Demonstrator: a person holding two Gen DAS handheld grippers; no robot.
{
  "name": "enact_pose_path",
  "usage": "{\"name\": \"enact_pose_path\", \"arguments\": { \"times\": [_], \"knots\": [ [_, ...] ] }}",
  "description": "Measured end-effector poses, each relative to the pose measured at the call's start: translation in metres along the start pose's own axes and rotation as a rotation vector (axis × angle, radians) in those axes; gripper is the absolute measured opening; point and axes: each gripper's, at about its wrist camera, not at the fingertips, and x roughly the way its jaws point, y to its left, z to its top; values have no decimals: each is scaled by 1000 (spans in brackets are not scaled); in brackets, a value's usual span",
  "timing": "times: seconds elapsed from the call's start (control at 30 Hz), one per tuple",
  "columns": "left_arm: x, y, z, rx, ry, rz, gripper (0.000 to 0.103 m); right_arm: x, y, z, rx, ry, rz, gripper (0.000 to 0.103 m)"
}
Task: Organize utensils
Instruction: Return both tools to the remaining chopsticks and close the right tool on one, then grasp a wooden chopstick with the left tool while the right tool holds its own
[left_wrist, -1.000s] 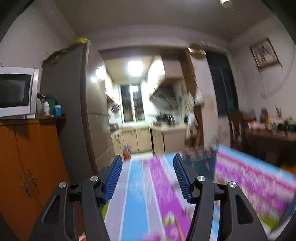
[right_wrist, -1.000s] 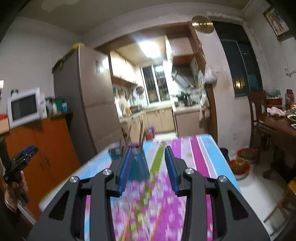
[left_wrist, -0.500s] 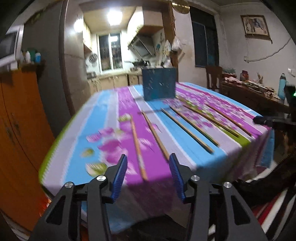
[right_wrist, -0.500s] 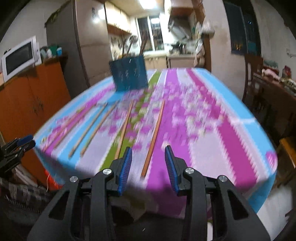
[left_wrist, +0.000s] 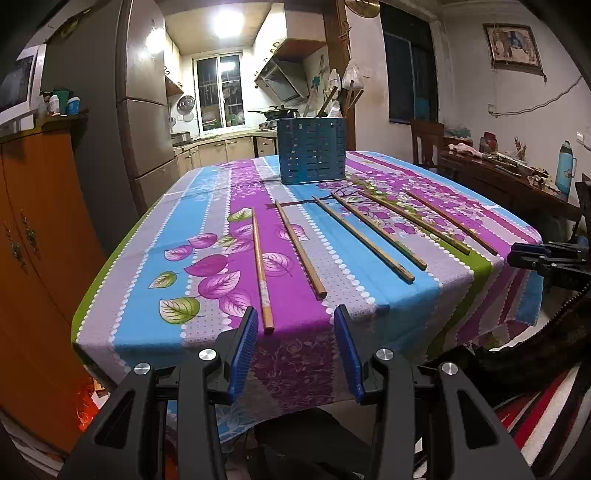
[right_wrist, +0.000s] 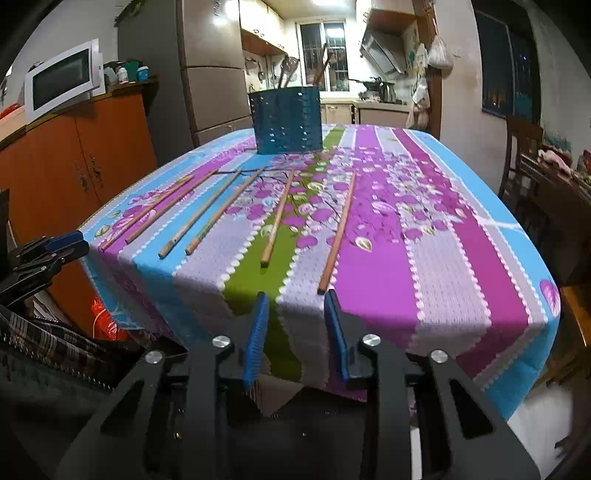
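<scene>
Several wooden chopsticks (left_wrist: 261, 262) lie side by side on the flowered tablecloth (left_wrist: 207, 236), pointing toward a blue perforated utensil holder (left_wrist: 311, 149) at the far end, which holds a few utensils. They show in the right wrist view too: chopsticks (right_wrist: 338, 230), holder (right_wrist: 285, 124). My left gripper (left_wrist: 297, 350) is open and empty, just off the near table edge by the leftmost chopstick. My right gripper (right_wrist: 295, 332) is open and empty, off the near edge below the rightmost chopstick.
An orange cabinet (left_wrist: 33, 229) with a microwave (right_wrist: 62, 81) stands left of the table. A grey fridge (left_wrist: 144, 122) is behind it. A dark side table (left_wrist: 509, 177) with clutter and a chair (right_wrist: 524, 147) stand to the right. The cloth hangs over the near table edge (right_wrist: 369, 354).
Both grippers have tilted down and pulled back from the holder to the near table edge. The chopsticks on the cloth have come into view. Both stay open.
</scene>
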Motion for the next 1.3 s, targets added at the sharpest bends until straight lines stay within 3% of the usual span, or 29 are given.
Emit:
{"name": "enact_pose_path", "arguments": {
  "times": [0.13, 0.33, 0.63, 0.87, 1.07, 1.2, 1.3],
  "knots": [
    [0, 0, 1, 5, -2, 12, 44, 3, 5, 8, -21, -31, 0, 22],
    [4, 4, -1, -1, 4, 49, 44, 10, -2, 11, 12, -42, -77, 22],
    [10, 0, -1, 20, -2, 45, 44, 30, 19, 24, -61, -73, -17, 22],
    [11, 0, 1, 8, -10, 49, 44, 59, 23, 26, -36, -20, 13, 22],
    [25, 1, -1, 0, 2, 66, 44, 59, 23, 22, -22, -48, -9, 11],
    [36, 6, -3, -42, 20, 64, 26, 59, 25, 22, -23, -52, -25, 11],
    [40, 12, -6, -81, 17, 64, 21, 59, 24, 22, -18, -53, -30, 11]
  ]
}}
